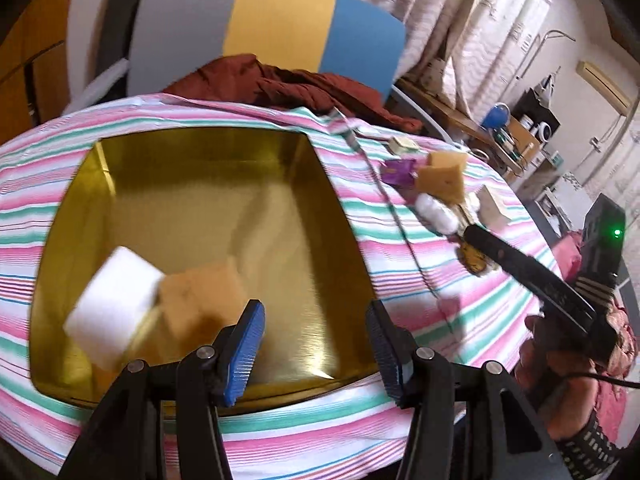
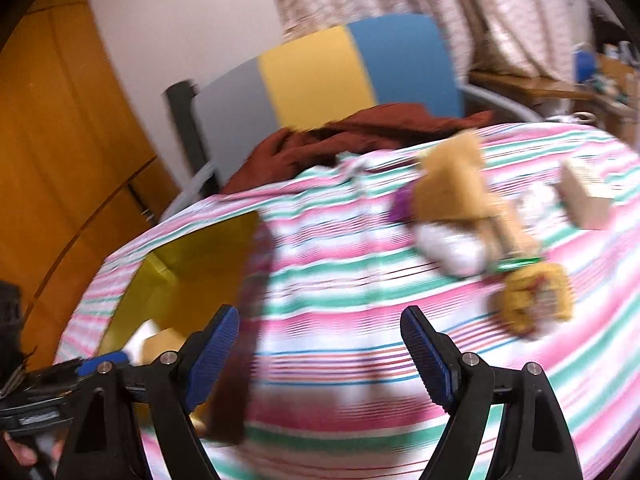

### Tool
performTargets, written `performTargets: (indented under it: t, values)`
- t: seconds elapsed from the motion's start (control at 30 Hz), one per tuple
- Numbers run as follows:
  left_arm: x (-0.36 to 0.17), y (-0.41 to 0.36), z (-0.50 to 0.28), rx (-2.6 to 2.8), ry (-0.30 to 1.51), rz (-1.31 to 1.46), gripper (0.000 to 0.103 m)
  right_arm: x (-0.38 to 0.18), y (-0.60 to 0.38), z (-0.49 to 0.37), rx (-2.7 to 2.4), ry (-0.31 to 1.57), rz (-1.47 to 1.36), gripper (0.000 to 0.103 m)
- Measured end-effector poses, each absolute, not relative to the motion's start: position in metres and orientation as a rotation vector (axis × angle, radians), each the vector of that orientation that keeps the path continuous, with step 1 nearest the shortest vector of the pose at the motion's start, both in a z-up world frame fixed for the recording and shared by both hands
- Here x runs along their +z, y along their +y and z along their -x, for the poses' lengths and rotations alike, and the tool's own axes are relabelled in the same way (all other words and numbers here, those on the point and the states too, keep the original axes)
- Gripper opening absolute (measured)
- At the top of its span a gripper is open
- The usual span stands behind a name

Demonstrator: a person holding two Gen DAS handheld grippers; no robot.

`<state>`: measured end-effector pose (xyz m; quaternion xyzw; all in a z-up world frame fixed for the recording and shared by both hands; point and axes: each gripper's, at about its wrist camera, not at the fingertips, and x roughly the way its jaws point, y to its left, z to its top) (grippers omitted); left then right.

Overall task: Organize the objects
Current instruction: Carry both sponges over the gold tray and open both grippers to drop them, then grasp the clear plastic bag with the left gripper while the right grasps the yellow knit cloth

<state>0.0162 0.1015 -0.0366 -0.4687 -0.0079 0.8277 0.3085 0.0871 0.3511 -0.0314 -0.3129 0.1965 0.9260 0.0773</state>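
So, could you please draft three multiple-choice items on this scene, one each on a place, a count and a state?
1. Where is the white block?
A. Inside the gold tin
B. On the chair
C. Among the loose items on the striped cloth

2. How many items lie inside the gold tin?
A. None
B. Two
C. Five

3. How does the left gripper stand?
A. Shut on the tan sponge
B. Shut on the white block
C. Open, holding nothing

Answers:
1. A, as the block rests on the tin's floor near its left wall.
2. B, as only the white block and the tan sponge beside it are seen there.
3. C, as the left wrist view shows only the tin floor between its blue pads.
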Motion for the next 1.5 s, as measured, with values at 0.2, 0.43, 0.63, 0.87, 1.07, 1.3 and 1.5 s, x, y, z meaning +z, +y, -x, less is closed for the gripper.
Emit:
performTargets:
  t: [0.2, 0.43, 0.63, 0.87, 1.07, 1.3, 1.5]
  values:
    - [-0.033, 0.132, -0.025, 2.132, 0.046, 1.230, 0.053, -0.040, 0.416, -0.110, 2.587, 0.511, 0.839, 0.084]
    - [-0.031, 0.168, -0.031, 2.056, 0.098, 1.234, 0.053, -0.068, 0.461, -0.110, 2.524, 0.529, 0.902, 0.079]
    - [-0.030, 0.203, -0.030, 1.996, 0.142, 1.246, 0.053, -0.087, 0.471, -0.107, 2.547, 0.576, 0.923, 0.058]
    - [-0.040, 0.246, -0.019, 1.927, 0.120, 1.299, 0.054, -0.089, 0.480, -0.119, 2.551, 0.559, 0.850, 0.046]
    - [-0.059, 0.288, -0.002, 1.887, 0.102, 1.355, 0.054, -0.087, 0.497, -0.124, 2.501, 0.554, 0.766, 0.040]
    - [-0.091, 0.334, 0.028, 1.817, 0.012, 1.466, 0.059, -0.093, 0.512, -0.133, 2.467, 0.624, 0.677, 0.039]
    - [-0.102, 0.365, 0.049, 1.819, -0.095, 1.496, 0.061, -0.096, 0.510, -0.131, 2.479, 0.608, 0.667, 0.039]
